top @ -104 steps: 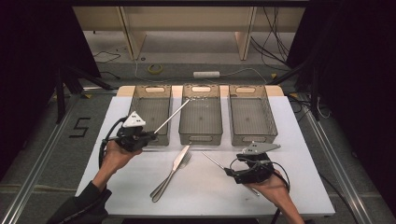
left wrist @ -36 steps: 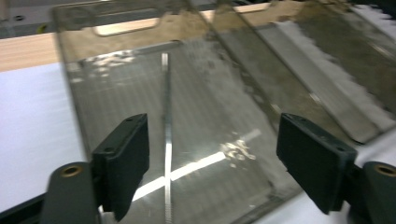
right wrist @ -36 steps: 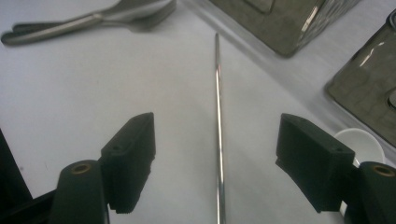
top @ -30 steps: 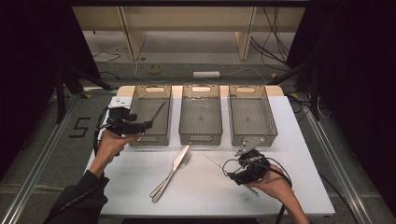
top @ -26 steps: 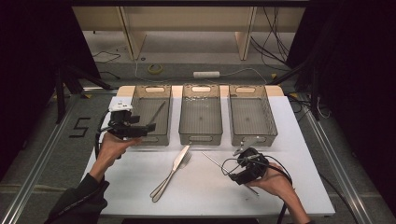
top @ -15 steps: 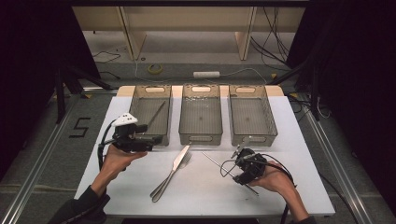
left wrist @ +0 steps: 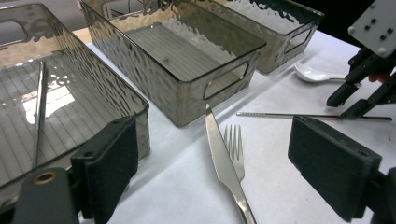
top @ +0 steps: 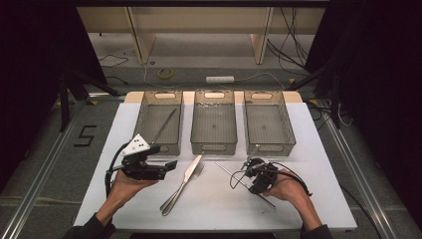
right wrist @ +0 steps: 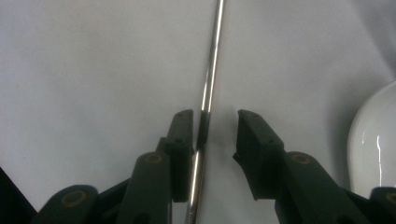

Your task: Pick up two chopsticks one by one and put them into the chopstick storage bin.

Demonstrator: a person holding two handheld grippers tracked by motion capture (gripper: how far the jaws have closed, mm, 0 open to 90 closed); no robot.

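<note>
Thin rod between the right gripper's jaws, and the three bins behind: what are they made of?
The thin shiny rod looks like polished metal, judging by its mirror-like highlights. The three smoky see-through bins seem to be tinted plastic with a rippled surface.

A single black numeral "5" (top: 85,135) can be read on the grey floor (top: 45,149), just left of the desk (top: 308,199), level with the leftmost tray (top: 159,122). No other text, label or brand is readable on the trays, cutlery or anything else.
</note>
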